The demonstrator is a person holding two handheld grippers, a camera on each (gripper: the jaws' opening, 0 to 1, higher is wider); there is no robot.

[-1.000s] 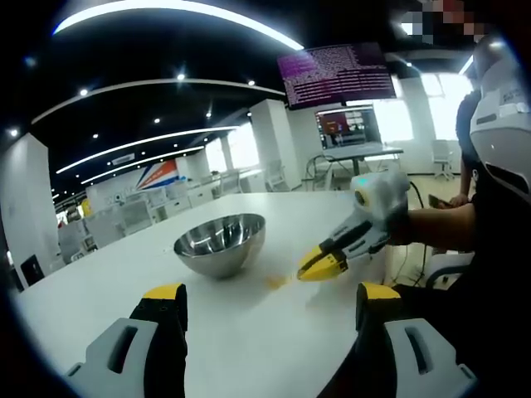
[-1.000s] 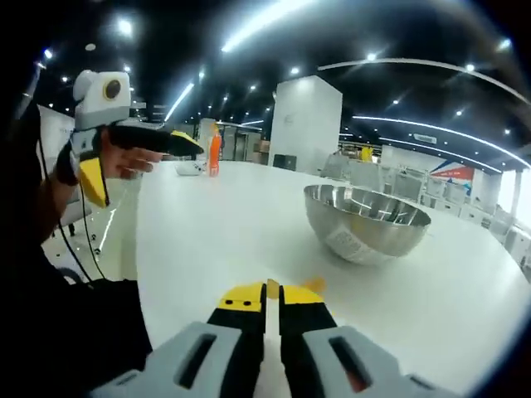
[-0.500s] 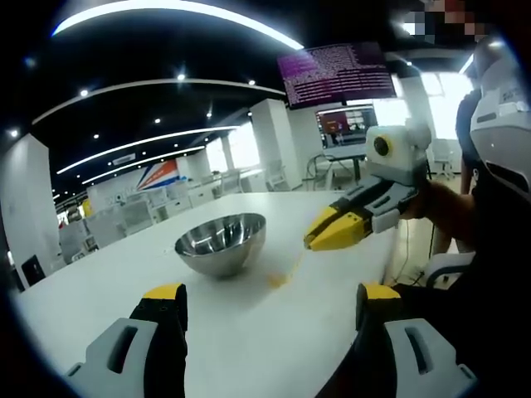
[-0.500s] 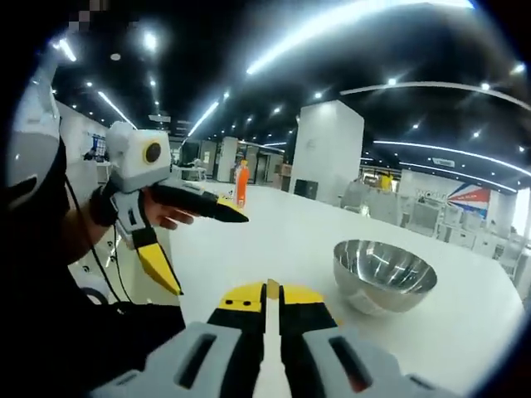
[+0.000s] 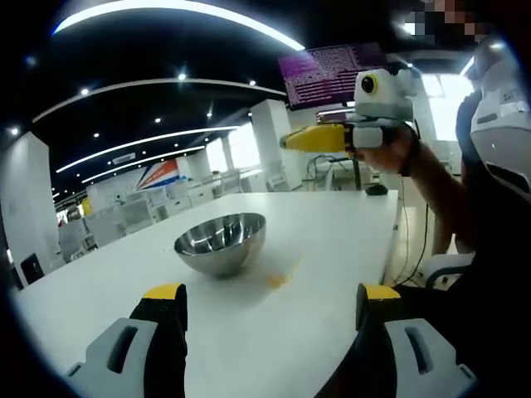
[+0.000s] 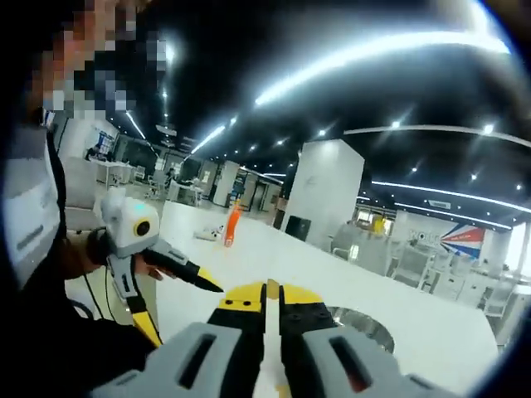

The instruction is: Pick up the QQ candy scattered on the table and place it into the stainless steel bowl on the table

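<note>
The stainless steel bowl (image 5: 220,242) stands on the white table (image 5: 249,332). An orange QQ candy (image 5: 278,280) lies on the table just right of the bowl. My left gripper (image 5: 272,295) is open wide, low over the near table edge. My right gripper (image 5: 290,140) is held high above the table, level, to the right of the bowl. In the right gripper view my right gripper (image 6: 267,292) is shut, with a thin orange sliver of candy between its tips. The bowl's rim (image 6: 369,319) peeks out behind its jaws. My left gripper (image 6: 187,314) stands open at the lower left.
A hand and forearm (image 5: 415,178) hold the right gripper at the table's right edge. A dark monitor (image 5: 332,75) hangs behind it. An orange bottle (image 6: 233,225) stands far down the table. Chairs and desks lie beyond the far edge.
My right gripper has risen from the table beside the loose candy to high above the table, still shut. The left gripper, the bowl and the loose candy have not moved.
</note>
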